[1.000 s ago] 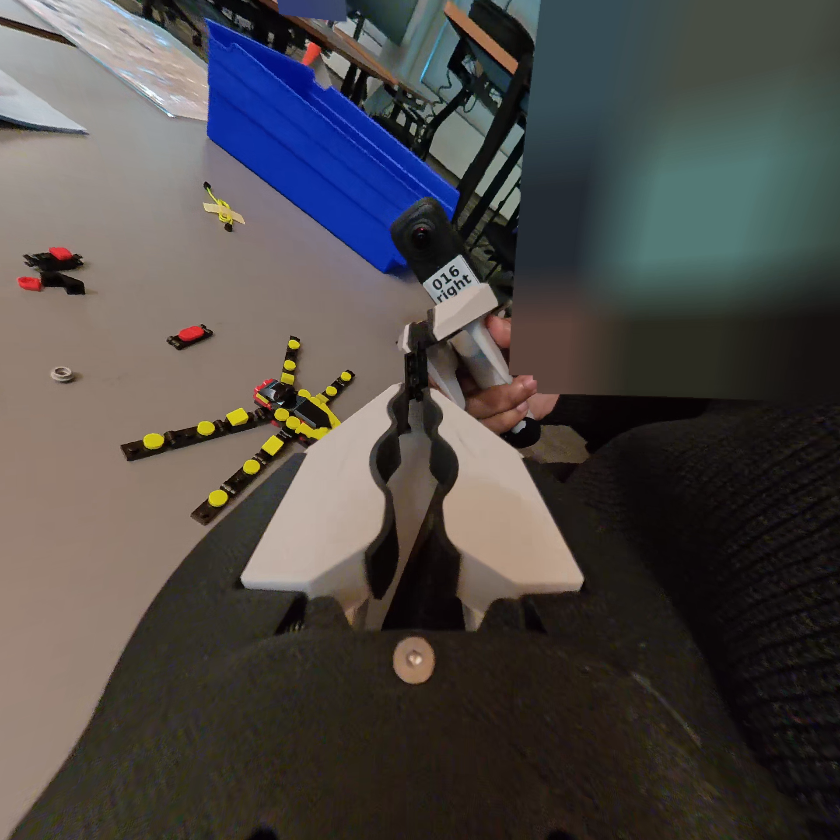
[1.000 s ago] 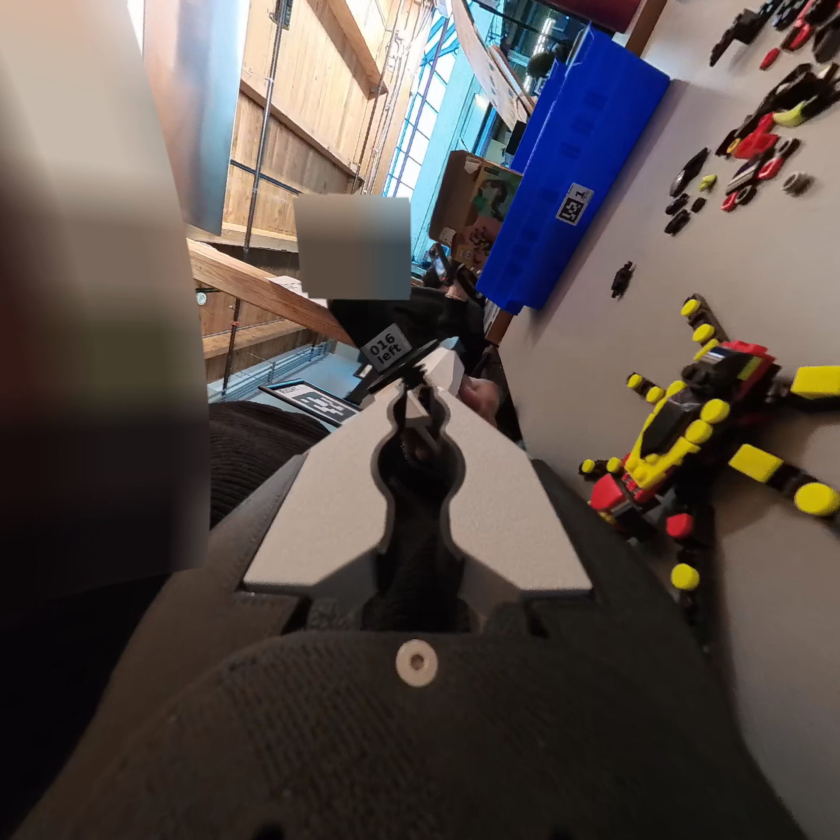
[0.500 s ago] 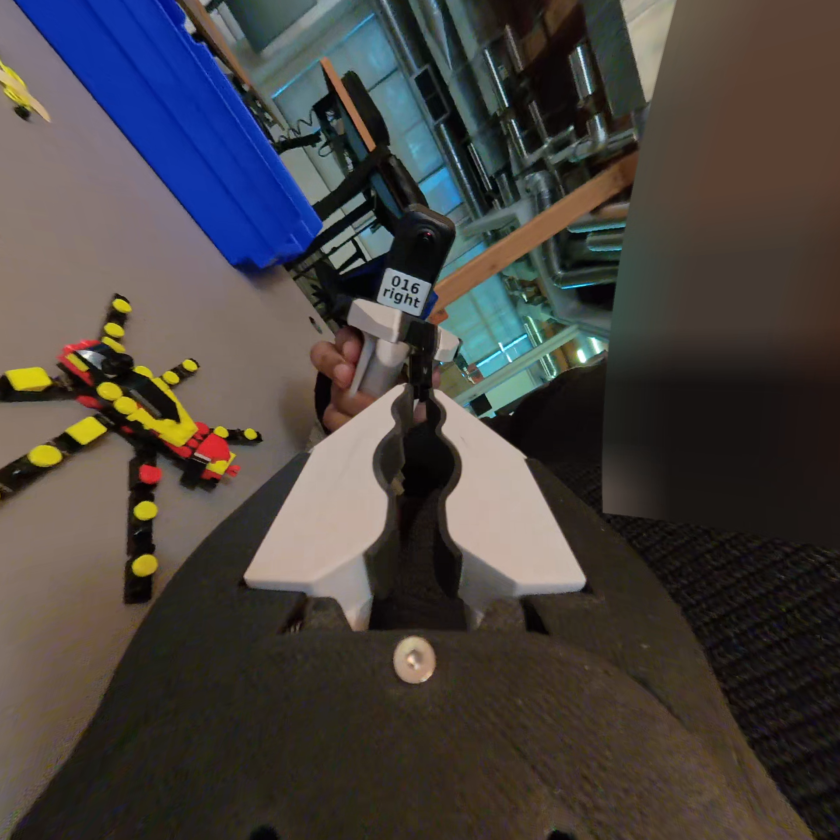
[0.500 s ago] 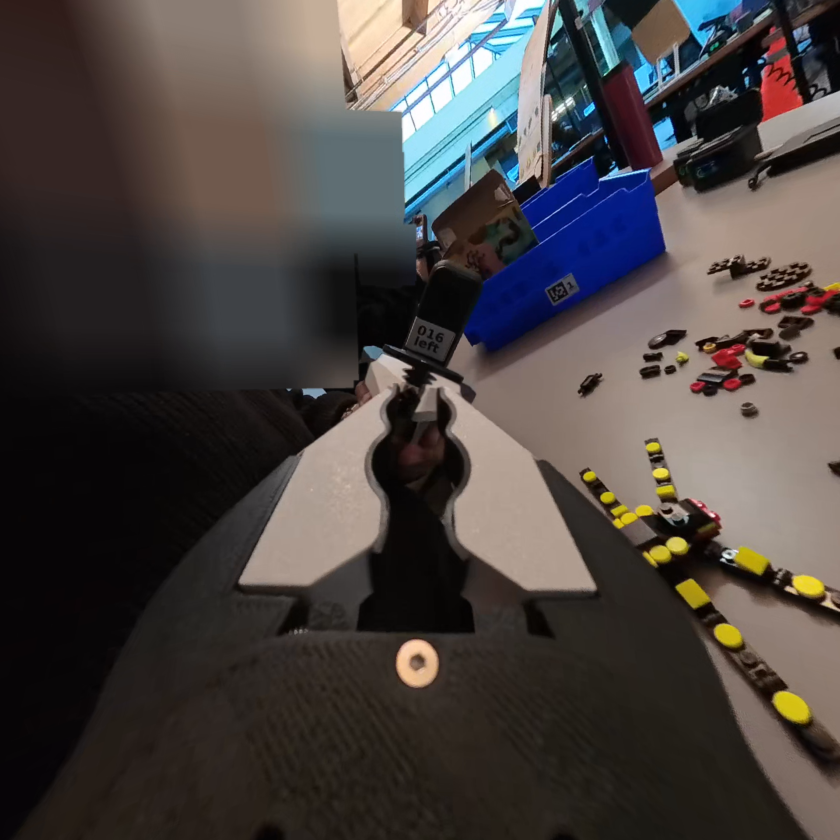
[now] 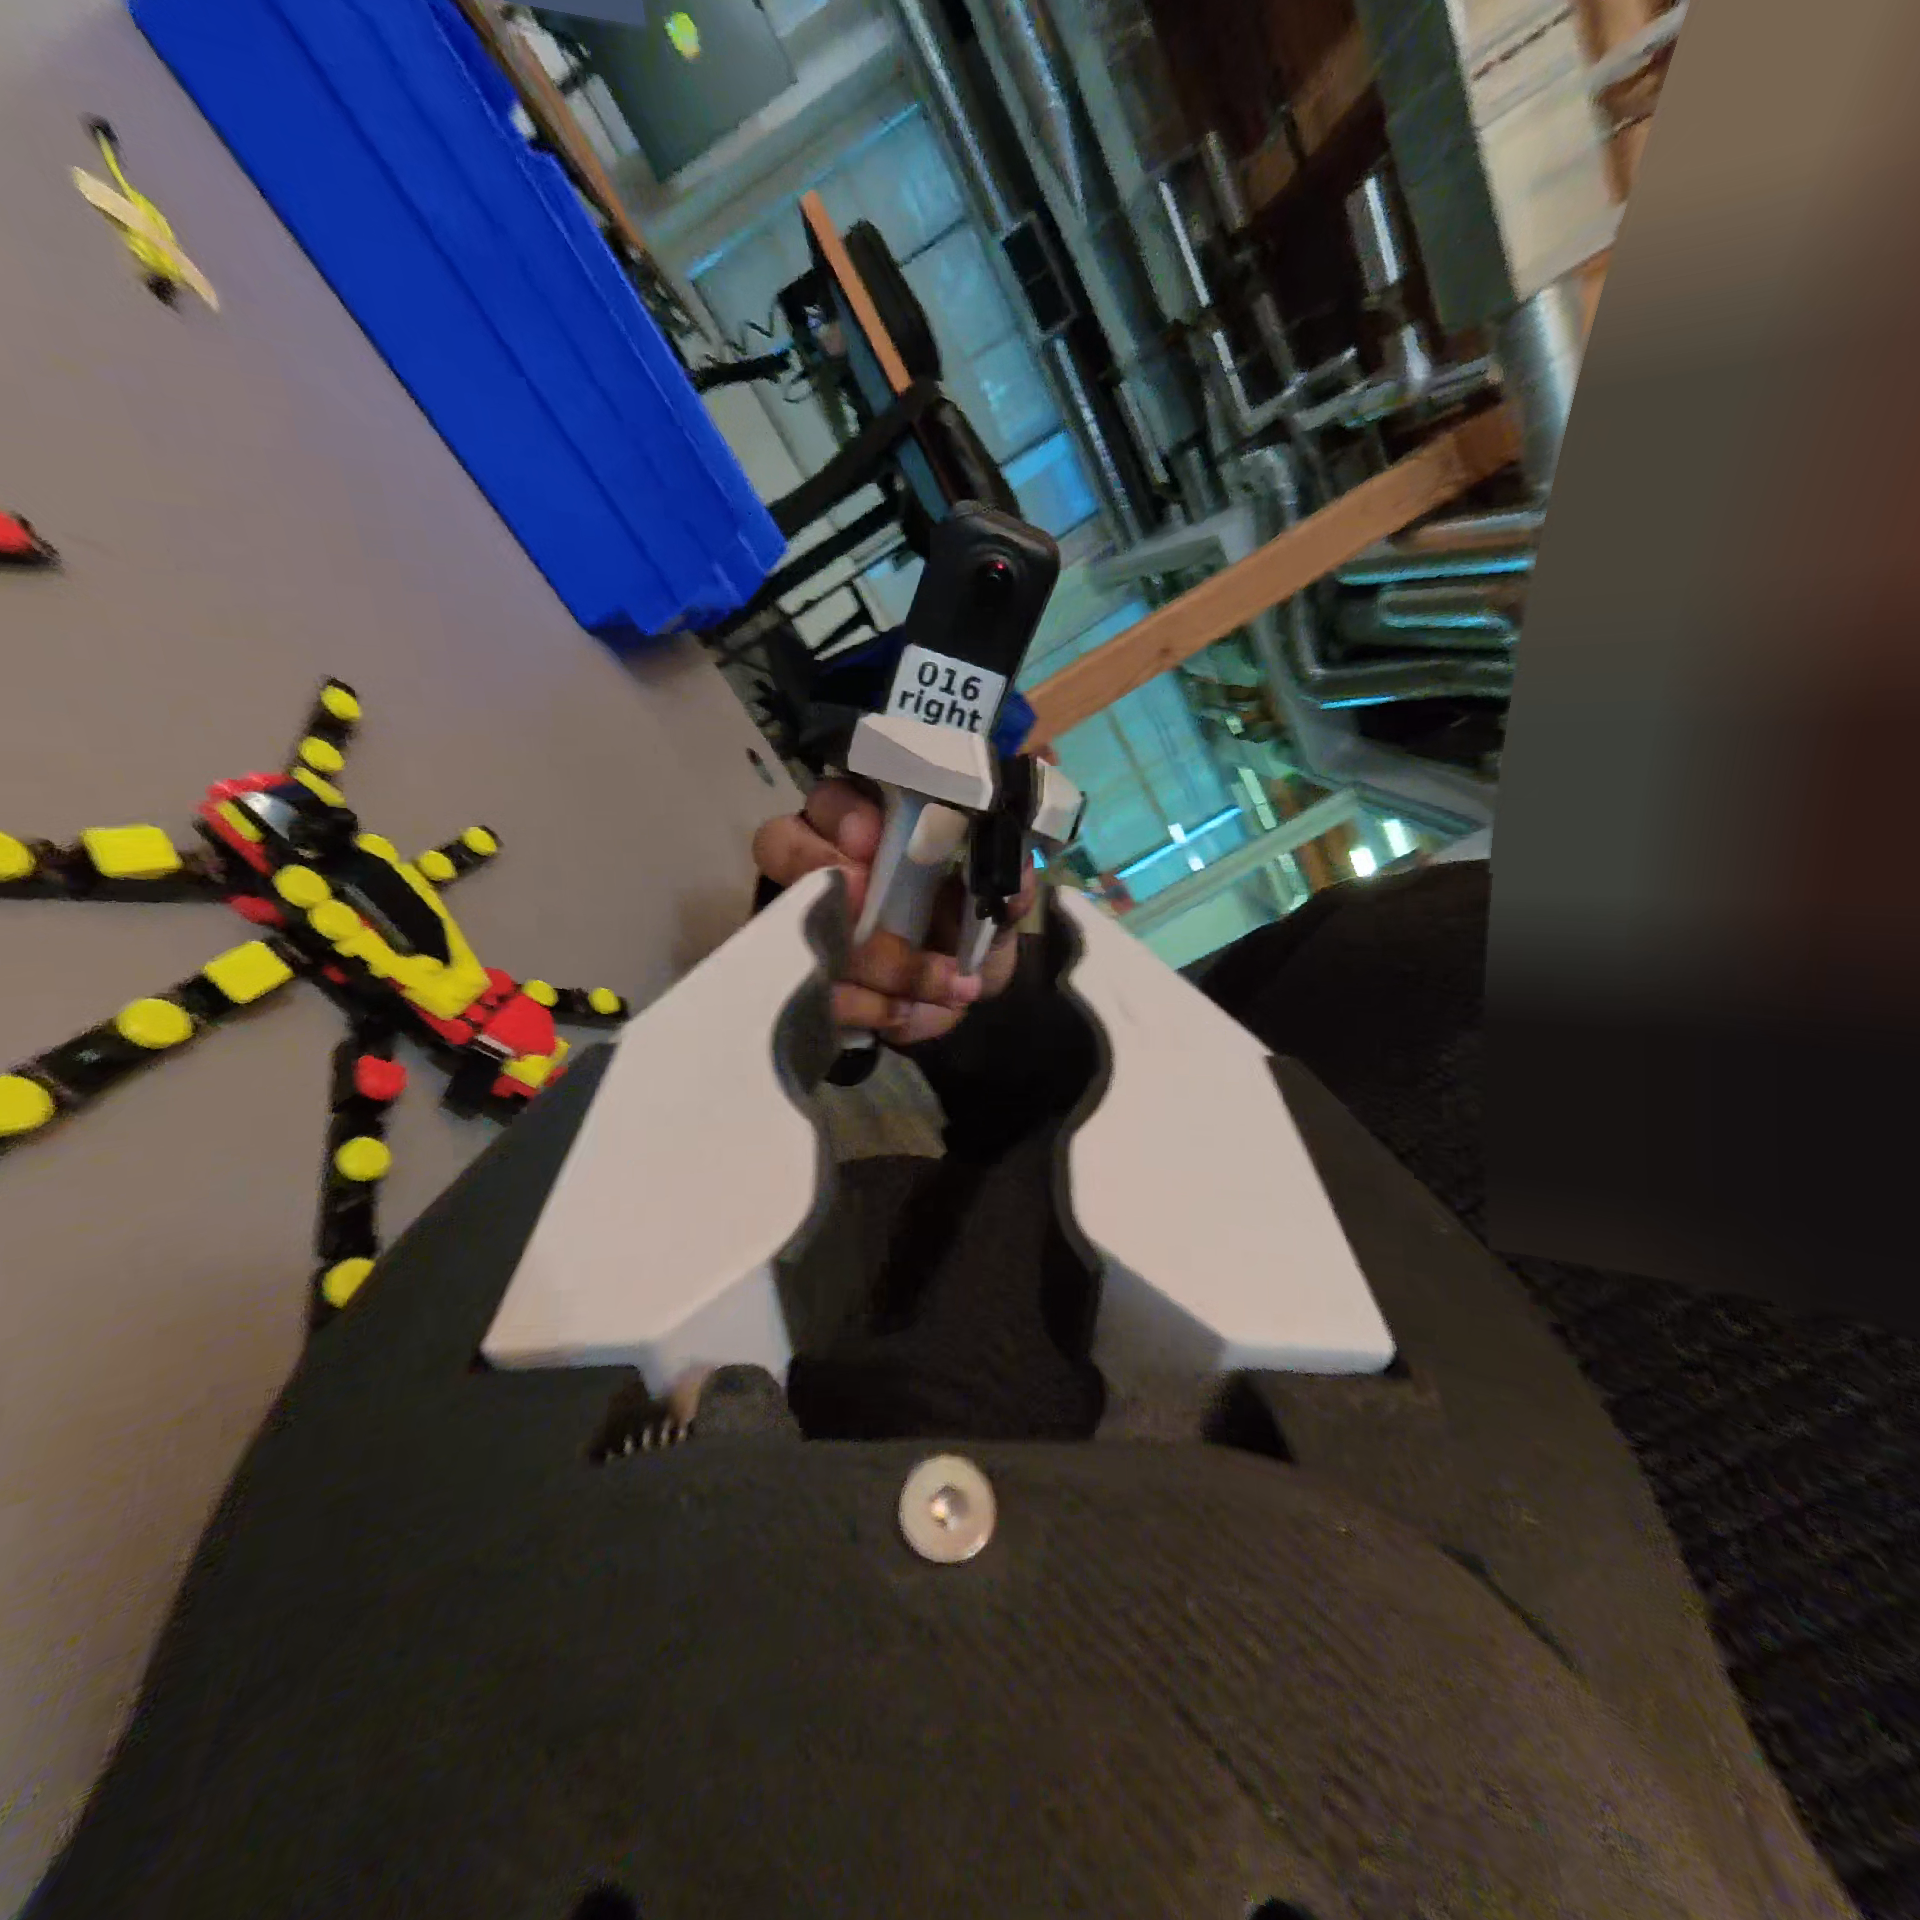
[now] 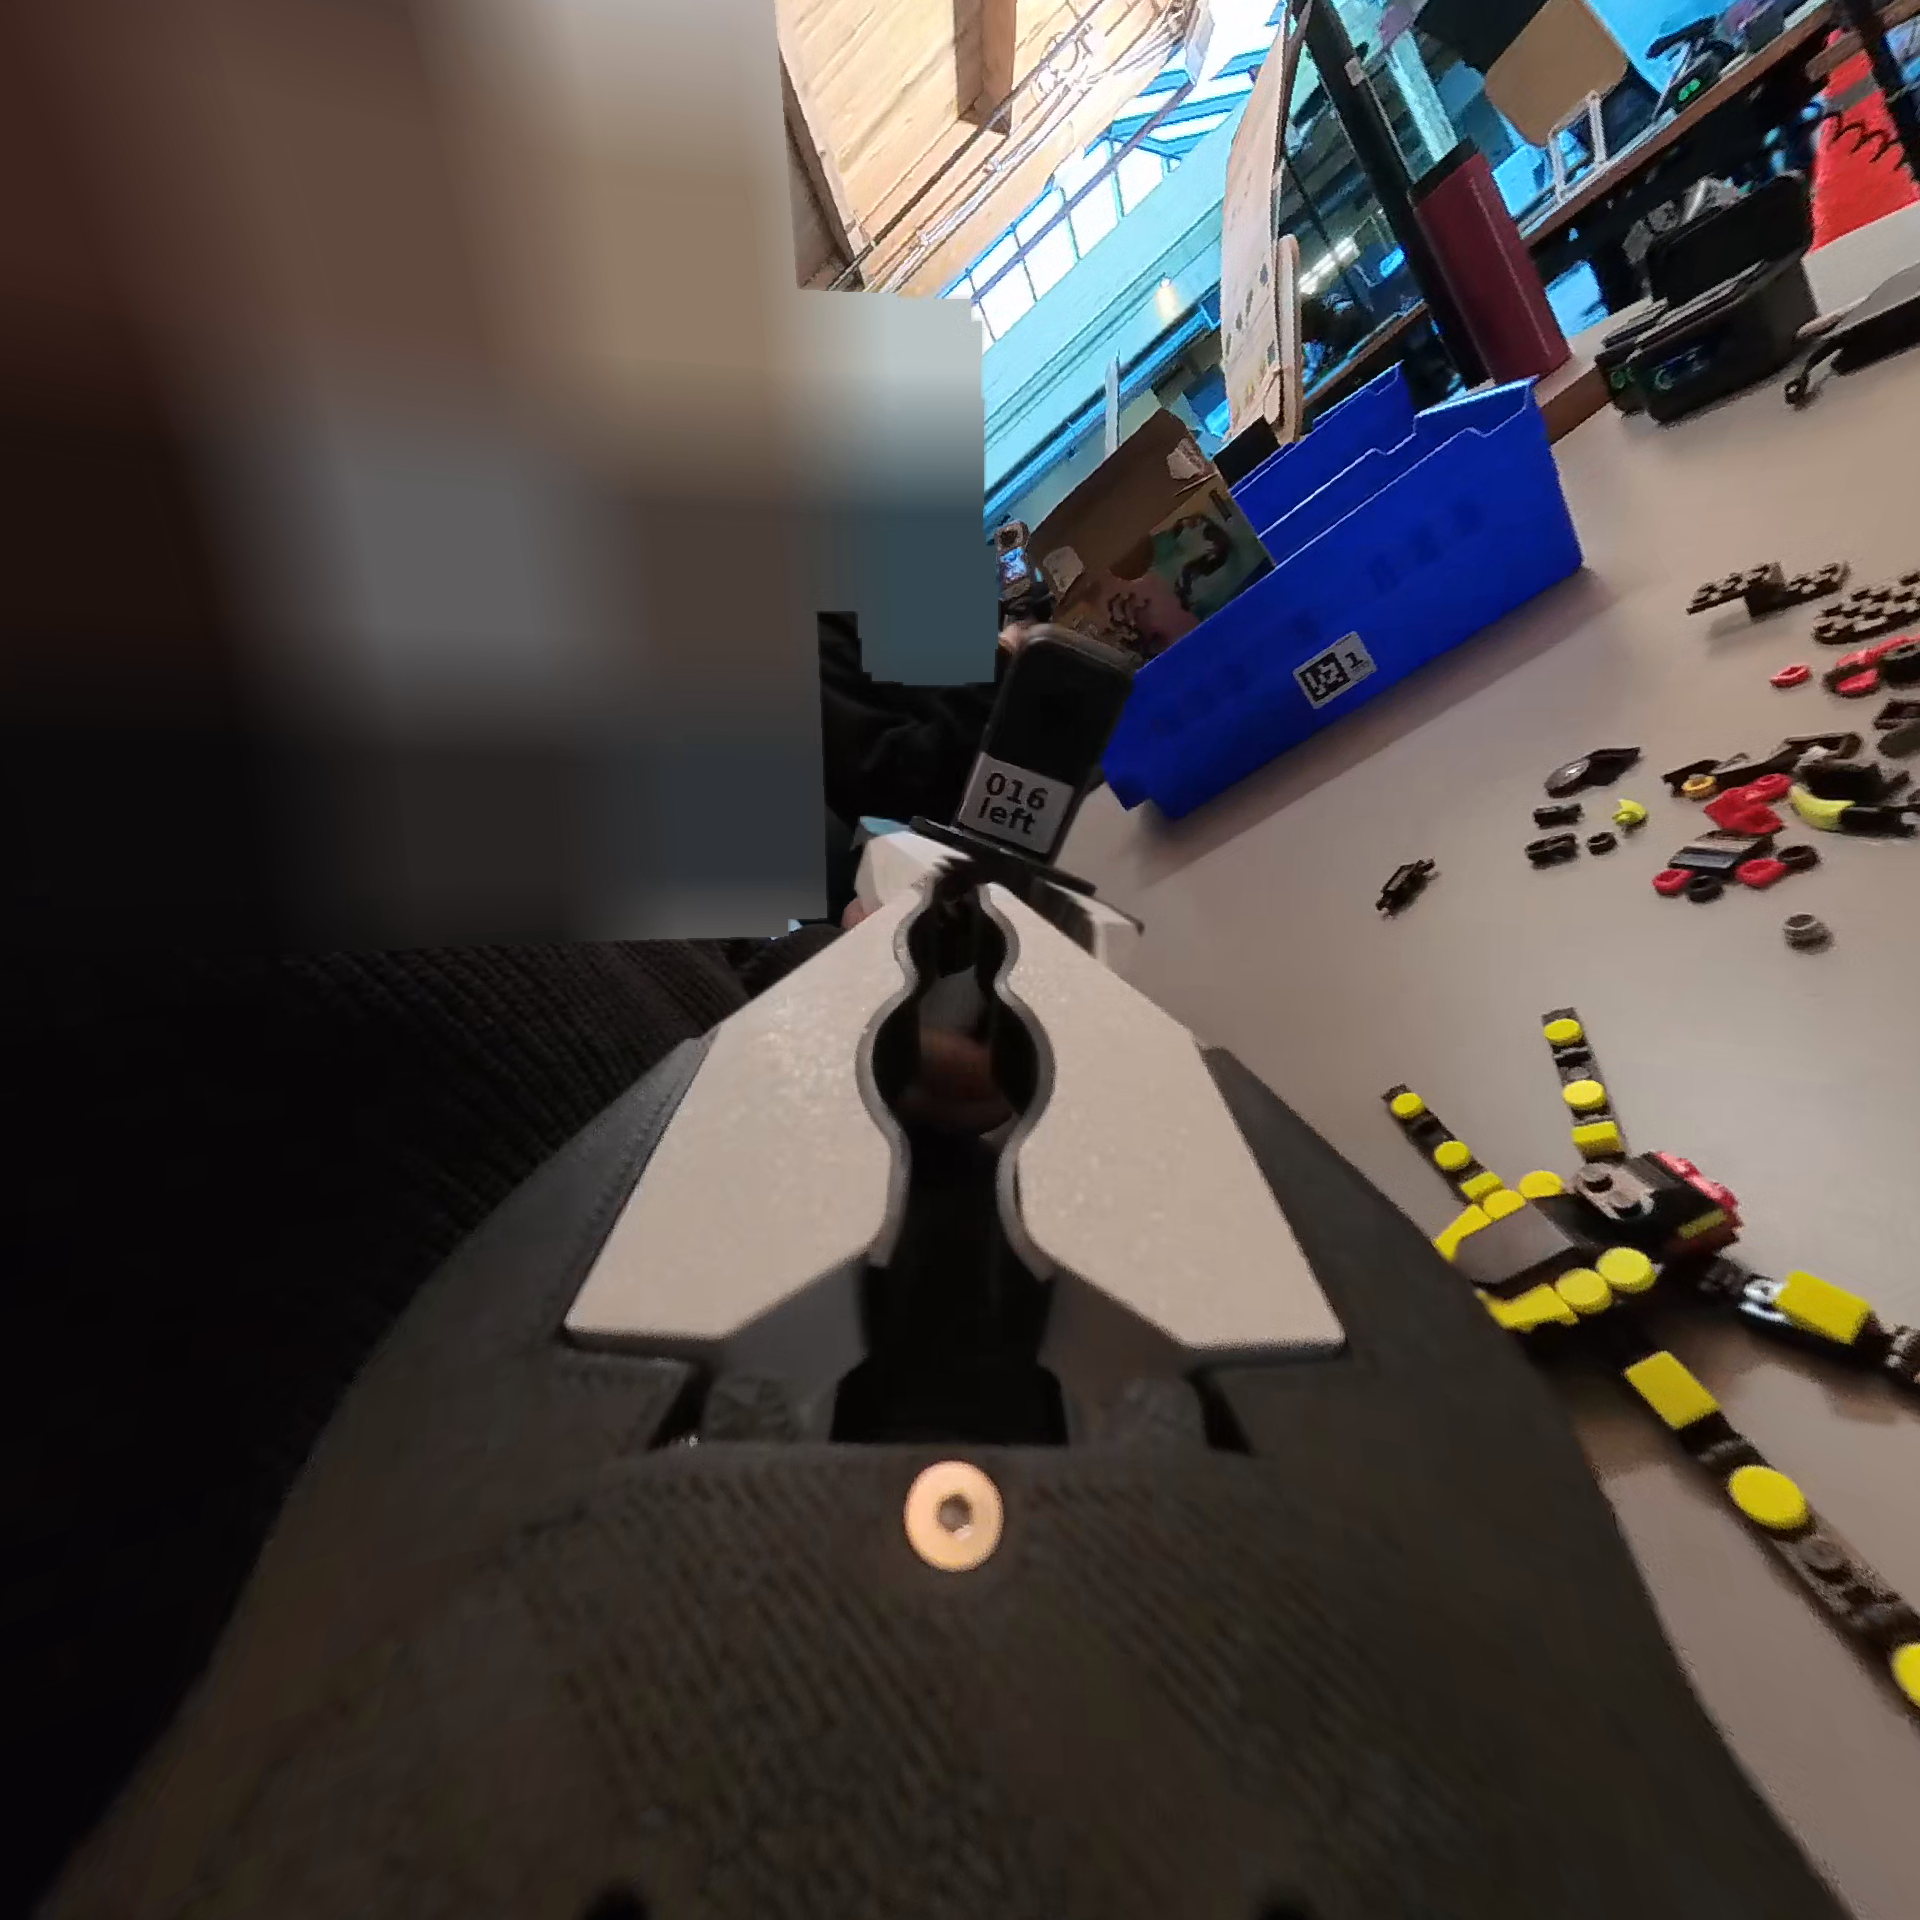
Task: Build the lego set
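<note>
A spider-shaped lego model [image 5: 353, 935] in yellow, black and red lies on the grey table [image 5: 208, 520]; it also shows in the right wrist view [image 6: 1590, 1236]. My left gripper [image 5: 940, 894] is open and empty, held off the table's edge and facing the right gripper. My right gripper [image 6: 951, 894] is shut on a small black lego piece [image 5: 1001, 847], held in the air just beyond the left gripper's fingertips. A hand [image 5: 894, 987] holds the right gripper's handle.
A blue bin [image 5: 468, 291] stands at the table's far side, also in the right wrist view [image 6: 1351, 582]. Several loose black, red and yellow lego pieces [image 6: 1745, 821] lie beyond the model. A dark knitted sleeve [image 5: 1714, 1455] is at the right. Only a small space, under 4 cm, lies between the two pairs of fingers.
My left gripper has opened and let go of the small black piece, which stays in the right gripper. Both grippers have tilted, so the table view has shifted.
</note>
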{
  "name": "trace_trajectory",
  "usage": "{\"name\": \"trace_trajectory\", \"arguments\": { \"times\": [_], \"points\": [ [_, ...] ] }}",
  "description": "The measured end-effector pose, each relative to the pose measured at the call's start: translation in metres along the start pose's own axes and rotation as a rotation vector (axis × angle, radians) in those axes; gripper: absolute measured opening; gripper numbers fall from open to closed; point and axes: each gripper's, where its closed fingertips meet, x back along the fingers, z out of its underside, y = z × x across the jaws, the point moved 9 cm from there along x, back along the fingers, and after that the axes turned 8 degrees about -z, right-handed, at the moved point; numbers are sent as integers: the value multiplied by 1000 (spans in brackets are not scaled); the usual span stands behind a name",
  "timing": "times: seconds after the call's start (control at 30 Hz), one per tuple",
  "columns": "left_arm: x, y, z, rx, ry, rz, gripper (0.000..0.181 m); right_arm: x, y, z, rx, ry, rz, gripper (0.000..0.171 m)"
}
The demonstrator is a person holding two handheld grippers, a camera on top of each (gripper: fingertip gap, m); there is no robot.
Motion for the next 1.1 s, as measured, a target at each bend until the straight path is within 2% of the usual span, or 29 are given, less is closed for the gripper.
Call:
{"name": "trace_trajectory", "arguments": {
  "times": [0.03,0.13,0.23,0.37,0.53,0.77,0.97,1.1],
  "points": [
    [1,-2,-1,-51,4,-23,40,1,-1,0,-15,-7,7,3],
    [1,-7,1,-247,45,-110,41,1,-6,3,-53,13,26,4],
    [-3,-8,6,-420,92,-219,31,-1,-9,8,-118,51,22,4],
    [-6,-8,11,-454,135,-232,7,0,-18,17,-265,65,24,4],
    [-6,-7,11,-445,145,-232,7,2,-24,22,-417,15,-25,3],
    [-6,-6,12,-457,158,-240,4,3,-21,18,-333,34,4,3],
    [-6,-9,13,-479,173,-219,1,-4,-6,12,-88,116,21,3],
    [-6,-12,12,-405,155,-168,0,-6,3,8,24,134,3,3]
  ]
}}
